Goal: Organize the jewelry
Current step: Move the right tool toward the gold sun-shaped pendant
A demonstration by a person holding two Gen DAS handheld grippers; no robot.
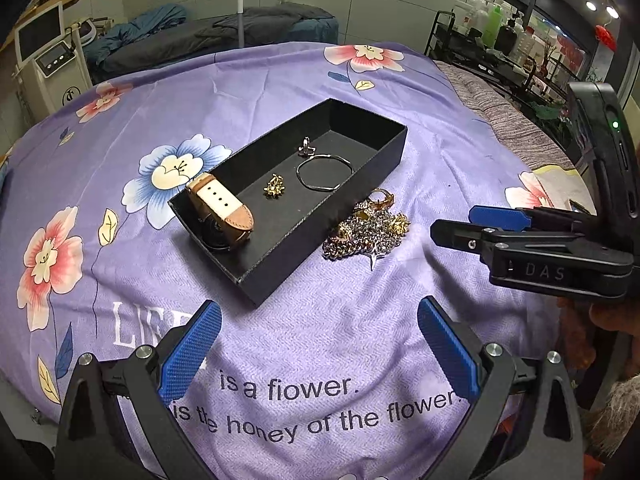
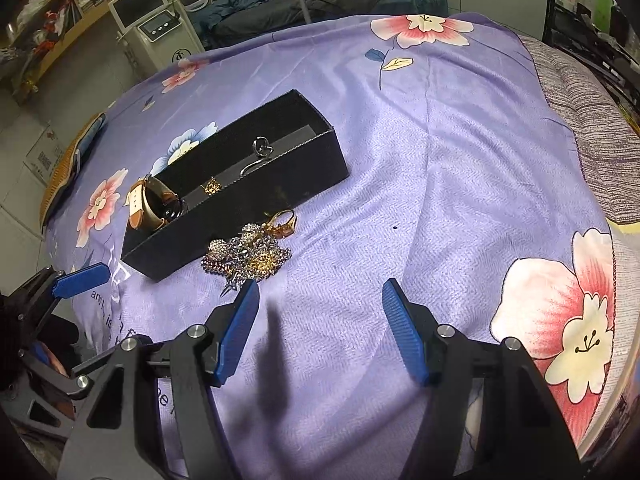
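A: Left wrist view, status?

B: Left tongs point(image 1: 319, 346) stand wide open and empty above the purple cloth point(image 1: 360, 340). The black box point(image 1: 362, 176) holds a watch point(image 1: 222, 212), a gold earring point(image 1: 274, 187), a thin bangle point(image 1: 325, 171) and a ring point(image 1: 306, 148). A jewelry pile point(image 1: 368, 230) lies on the cloth, touching the box's near wall.

A: Right wrist view?

B: Right tongs point(image 2: 318, 330) stand partly open and empty, just short of the pile point(image 2: 250, 254). The box point(image 2: 256, 200) sits behind it.
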